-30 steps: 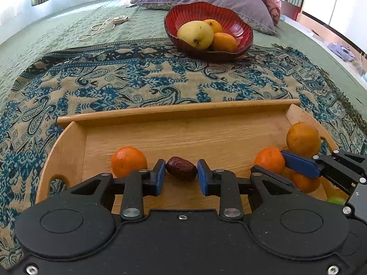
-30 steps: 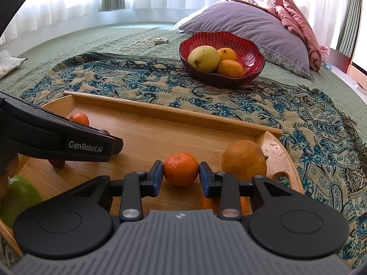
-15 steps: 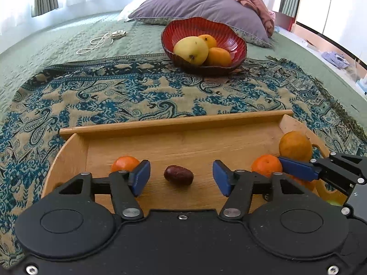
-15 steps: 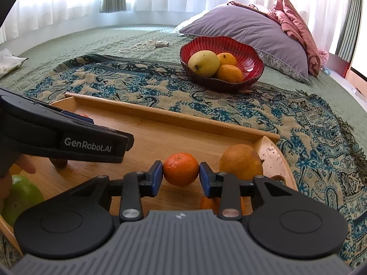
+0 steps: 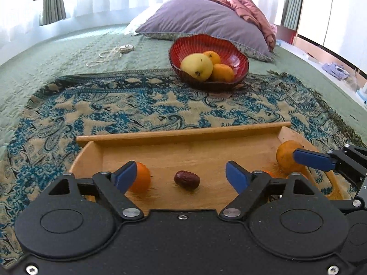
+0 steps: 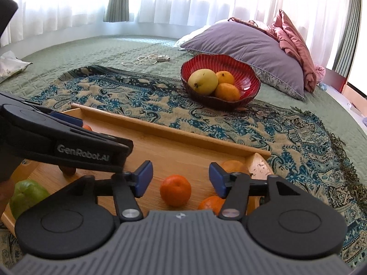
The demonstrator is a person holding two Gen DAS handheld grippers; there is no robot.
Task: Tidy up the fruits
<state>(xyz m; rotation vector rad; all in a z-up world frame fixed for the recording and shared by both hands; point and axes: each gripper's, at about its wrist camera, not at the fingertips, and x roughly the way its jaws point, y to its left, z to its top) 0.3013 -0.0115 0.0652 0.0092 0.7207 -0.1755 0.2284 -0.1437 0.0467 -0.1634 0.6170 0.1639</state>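
Observation:
A wooden tray (image 5: 183, 135) lies on a patterned cloth. In the left wrist view a dark brown date (image 5: 186, 180) rests on the tray floor between the blue pads of my left gripper (image 5: 181, 176), whose jaws are opening and touch nothing. A small orange (image 5: 141, 177) sits partly behind its left pad. In the right wrist view a mandarin (image 6: 175, 190) sits on the tray between the pads of my right gripper (image 6: 180, 181), also opening and clear of it. Further oranges (image 6: 232, 166) lie at the tray's right end. A red bowl (image 6: 250, 87) holds a yellow fruit and two oranges.
A green fruit (image 6: 27, 194) sits at the tray's near left corner. A purple pillow (image 6: 247, 48) and pink blanket lie behind the bowl. A white cord (image 5: 107, 53) lies on the green bedspread. The left gripper's black body (image 6: 68, 146) crosses the right wrist view.
Both grippers have opened: the left let go of the date and drew back and up; the right let go of the mandarin. Both fruits now rest on the tray.

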